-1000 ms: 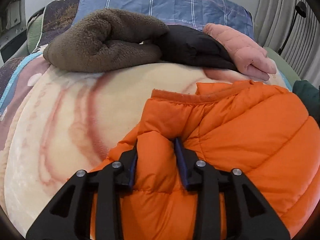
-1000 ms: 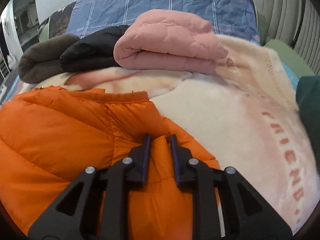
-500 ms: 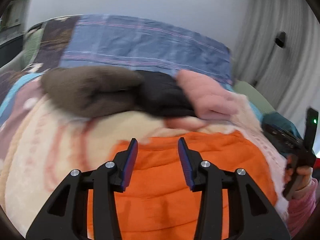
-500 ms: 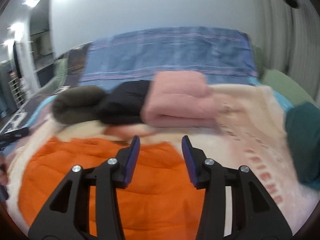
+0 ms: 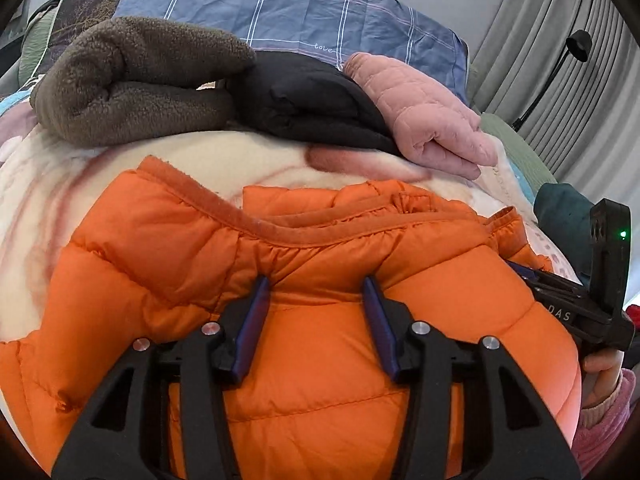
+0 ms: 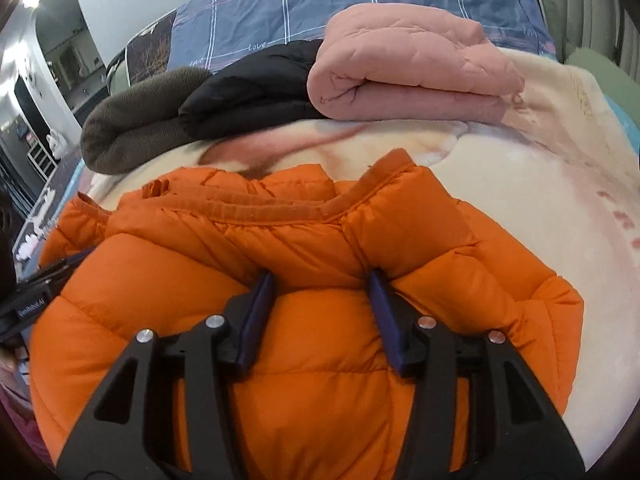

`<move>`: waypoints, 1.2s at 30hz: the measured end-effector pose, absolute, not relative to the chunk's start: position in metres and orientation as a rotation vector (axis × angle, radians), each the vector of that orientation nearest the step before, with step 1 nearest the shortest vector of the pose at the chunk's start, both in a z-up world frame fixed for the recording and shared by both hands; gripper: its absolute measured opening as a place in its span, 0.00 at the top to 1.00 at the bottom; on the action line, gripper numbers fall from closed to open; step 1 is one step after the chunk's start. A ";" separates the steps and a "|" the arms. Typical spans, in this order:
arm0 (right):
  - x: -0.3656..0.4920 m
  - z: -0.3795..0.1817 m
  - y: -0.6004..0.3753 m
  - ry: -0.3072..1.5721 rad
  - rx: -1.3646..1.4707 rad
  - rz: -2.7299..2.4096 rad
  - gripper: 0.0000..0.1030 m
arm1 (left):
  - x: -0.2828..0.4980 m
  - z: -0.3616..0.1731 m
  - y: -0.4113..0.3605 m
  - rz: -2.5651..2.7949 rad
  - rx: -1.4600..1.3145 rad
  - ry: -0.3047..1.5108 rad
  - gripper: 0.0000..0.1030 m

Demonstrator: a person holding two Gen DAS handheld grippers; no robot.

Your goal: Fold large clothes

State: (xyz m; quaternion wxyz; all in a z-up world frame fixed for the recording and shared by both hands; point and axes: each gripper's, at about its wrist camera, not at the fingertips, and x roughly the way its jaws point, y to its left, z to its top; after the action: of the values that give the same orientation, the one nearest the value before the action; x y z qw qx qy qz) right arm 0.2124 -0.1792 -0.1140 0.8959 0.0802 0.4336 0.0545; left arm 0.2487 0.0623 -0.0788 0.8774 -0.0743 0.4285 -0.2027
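Note:
An orange puffer jacket [image 5: 312,360] lies folded on the cream blanket [image 5: 56,184], its collar edge toward the far side. It also fills the lower part of the right wrist view [image 6: 304,360]. My left gripper [image 5: 316,288] is open, its fingertips resting on the jacket's left half with a bulge of fabric between them. My right gripper [image 6: 322,282] is open, fingertips resting on the jacket's right half. The right gripper also shows at the right edge of the left wrist view [image 5: 520,270]. The left gripper shows at the left edge of the right wrist view [image 6: 60,266].
Three folded garments lie in a row behind the jacket: brown fleece [image 5: 132,80], black jacket [image 5: 312,104], pink quilted jacket [image 5: 424,116]. A blue checked pillow [image 5: 304,8] stands behind them. A dark green garment [image 5: 560,208] lies at the right. Curtains and a lamp [image 5: 576,44] stand at the right.
Both grippers let go of the jacket's folds, lifted away, and have come back down open onto the folded jacket. The jacket now lies doubled over with its collar edge showing.

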 end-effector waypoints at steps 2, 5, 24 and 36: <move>0.213 -0.116 -0.177 0.887 0.156 0.106 0.51 | 0.248 -0.081 0.064 -0.429 -0.163 0.891 0.51; 0.213 -0.117 -0.174 0.880 0.133 0.094 0.50 | 0.249 -0.082 0.068 -0.433 -0.168 0.891 0.51; 0.217 -0.120 -0.167 0.884 0.072 0.069 0.50 | 0.245 -0.085 0.074 -0.452 -0.203 0.883 0.51; 0.204 -0.043 -0.133 0.888 0.171 0.040 0.51 | 0.239 -0.083 0.076 -0.443 -0.198 0.868 0.51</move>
State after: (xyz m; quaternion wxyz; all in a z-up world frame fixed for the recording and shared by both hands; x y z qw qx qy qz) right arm 0.2040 -0.1326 -0.0428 0.8992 0.0827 0.4292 0.0194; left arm 0.2390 0.0757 -0.0833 0.8788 -0.0950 0.4165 -0.2125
